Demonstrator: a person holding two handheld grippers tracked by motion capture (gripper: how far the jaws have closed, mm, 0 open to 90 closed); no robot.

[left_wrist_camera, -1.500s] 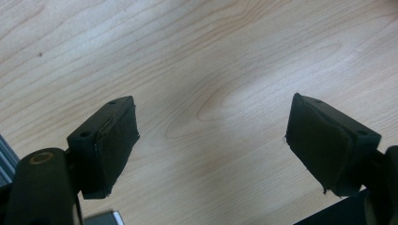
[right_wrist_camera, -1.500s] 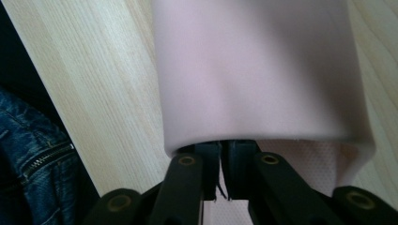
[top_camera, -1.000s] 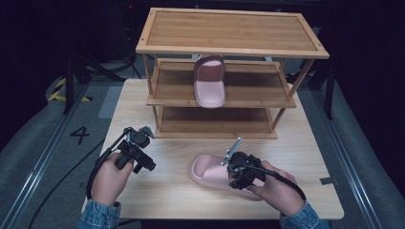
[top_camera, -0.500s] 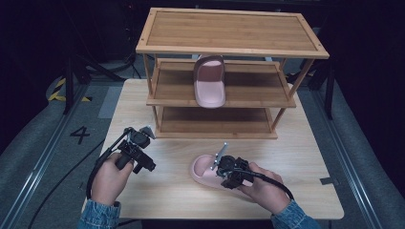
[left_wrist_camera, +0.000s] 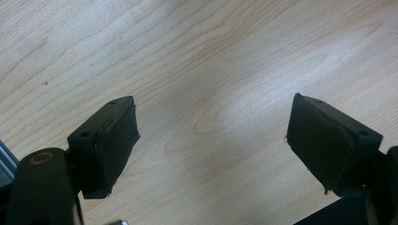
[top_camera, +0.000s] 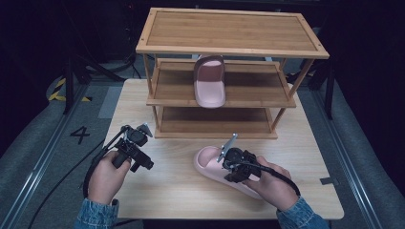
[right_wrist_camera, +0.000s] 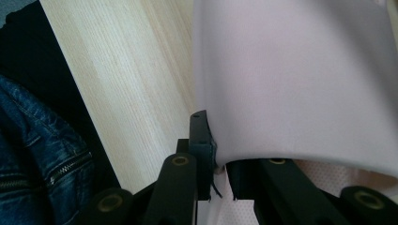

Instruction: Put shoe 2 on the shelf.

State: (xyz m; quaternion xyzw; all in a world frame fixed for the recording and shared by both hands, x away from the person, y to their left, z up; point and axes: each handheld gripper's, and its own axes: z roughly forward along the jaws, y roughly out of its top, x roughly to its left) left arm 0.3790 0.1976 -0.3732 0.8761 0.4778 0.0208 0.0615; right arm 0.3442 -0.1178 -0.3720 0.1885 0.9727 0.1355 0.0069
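A pink slipper [top_camera: 207, 162] lies on the wooden table [top_camera: 181, 191] in front of the rack. My right gripper [top_camera: 233, 172] sits on top of it, and in the right gripper view my right gripper [right_wrist_camera: 218, 161] is shut on the edge of the slipper's pink strap [right_wrist_camera: 291, 79]. A second pink slipper [top_camera: 209, 87] rests on the middle shelf of the wooden rack [top_camera: 229, 31], toe hanging over the front edge. My left gripper [top_camera: 142, 162] hovers over the table at the left; in the left gripper view my left gripper [left_wrist_camera: 211, 145] is open, with bare wood between the jaws.
The three-tier rack takes up the back half of the table; its top and bottom shelves [top_camera: 215, 125] hold nothing. A denim sleeve [right_wrist_camera: 42, 154] is close to the right gripper. Dark floor and cables surround the table.
My right gripper has moved left onto the table slipper and shut on its strap. The left gripper has hardly moved.
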